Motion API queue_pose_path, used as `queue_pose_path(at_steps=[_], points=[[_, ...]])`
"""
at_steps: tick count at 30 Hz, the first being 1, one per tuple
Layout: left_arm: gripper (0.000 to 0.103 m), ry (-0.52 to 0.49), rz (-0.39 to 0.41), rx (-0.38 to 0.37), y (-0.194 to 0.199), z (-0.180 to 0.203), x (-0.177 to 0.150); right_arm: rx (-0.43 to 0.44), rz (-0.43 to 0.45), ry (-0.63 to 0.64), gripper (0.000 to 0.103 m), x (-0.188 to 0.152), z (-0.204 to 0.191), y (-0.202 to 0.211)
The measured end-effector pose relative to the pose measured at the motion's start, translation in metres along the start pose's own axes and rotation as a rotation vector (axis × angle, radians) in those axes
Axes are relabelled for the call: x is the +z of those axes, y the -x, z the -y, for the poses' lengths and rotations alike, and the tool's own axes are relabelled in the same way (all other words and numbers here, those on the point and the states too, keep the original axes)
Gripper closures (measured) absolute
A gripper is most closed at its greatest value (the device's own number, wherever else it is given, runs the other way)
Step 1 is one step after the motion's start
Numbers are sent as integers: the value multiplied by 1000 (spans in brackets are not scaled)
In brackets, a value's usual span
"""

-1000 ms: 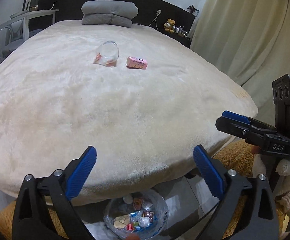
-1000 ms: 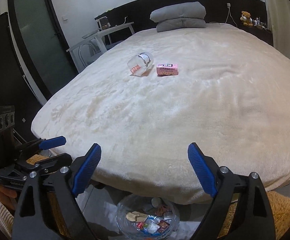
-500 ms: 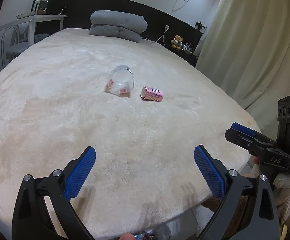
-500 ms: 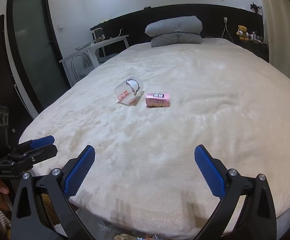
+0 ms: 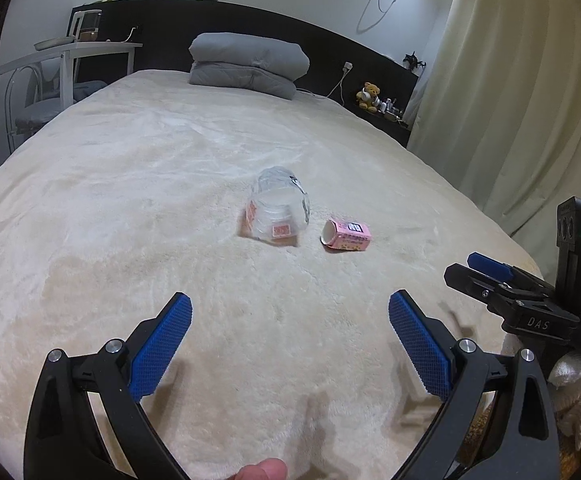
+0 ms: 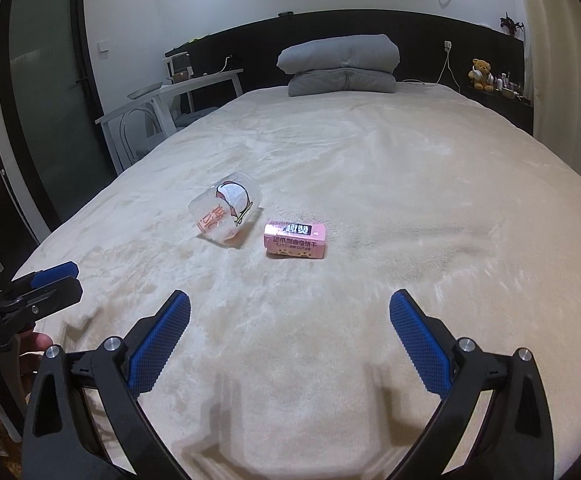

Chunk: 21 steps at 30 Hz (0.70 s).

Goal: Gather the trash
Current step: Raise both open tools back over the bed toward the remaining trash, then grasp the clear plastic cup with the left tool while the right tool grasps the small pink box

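Clear plastic cup [image 5: 277, 210] lay on its side mid-frame on the cream bed [image 5: 130, 200], pink carton [image 5: 346, 234] just right of it, apart; left gripper [image 5: 290, 344] and right gripper [image 6: 290, 340] both hovered low in frame, fingers spread wide, empty.

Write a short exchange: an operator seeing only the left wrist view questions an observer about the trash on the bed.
Operator: Are the right tongs open? I see them only side-on.
Observer: Yes, their blue pads stand wide apart with nothing between them.
Operator: Does the clear plastic cup carry any picture?
Observer: Yes. It lies on its side, and the right wrist view shows a cartoon figure near its far end, above orange lettering.
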<state>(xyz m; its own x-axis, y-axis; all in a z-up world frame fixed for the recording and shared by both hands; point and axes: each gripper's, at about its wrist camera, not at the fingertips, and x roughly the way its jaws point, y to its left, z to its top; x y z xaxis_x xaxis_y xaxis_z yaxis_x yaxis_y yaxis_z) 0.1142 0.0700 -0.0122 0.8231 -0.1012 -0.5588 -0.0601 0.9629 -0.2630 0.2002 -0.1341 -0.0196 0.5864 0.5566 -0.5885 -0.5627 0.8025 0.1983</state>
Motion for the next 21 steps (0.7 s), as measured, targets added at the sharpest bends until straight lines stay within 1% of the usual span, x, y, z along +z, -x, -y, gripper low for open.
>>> queue_pose_path(at_steps=[4, 7, 13, 15, 21], points=[[6, -30, 0, 27, -14, -1, 8, -15, 1, 3, 4, 12, 1, -25], [6, -41, 14, 35, -23, -2, 14, -18, -21, 7, 4, 18, 2, -46], [6, -10, 15, 29, -41, -16, 24, -15, -99, 18, 4, 27, 1, -87], [6, -8, 9, 64, -48, -21, 27, -22, -114, -8, 4, 31, 3, -99], [6, 23, -8, 95, -64, -36, 29, 6, -166, -27, 4, 42, 2, -132]])
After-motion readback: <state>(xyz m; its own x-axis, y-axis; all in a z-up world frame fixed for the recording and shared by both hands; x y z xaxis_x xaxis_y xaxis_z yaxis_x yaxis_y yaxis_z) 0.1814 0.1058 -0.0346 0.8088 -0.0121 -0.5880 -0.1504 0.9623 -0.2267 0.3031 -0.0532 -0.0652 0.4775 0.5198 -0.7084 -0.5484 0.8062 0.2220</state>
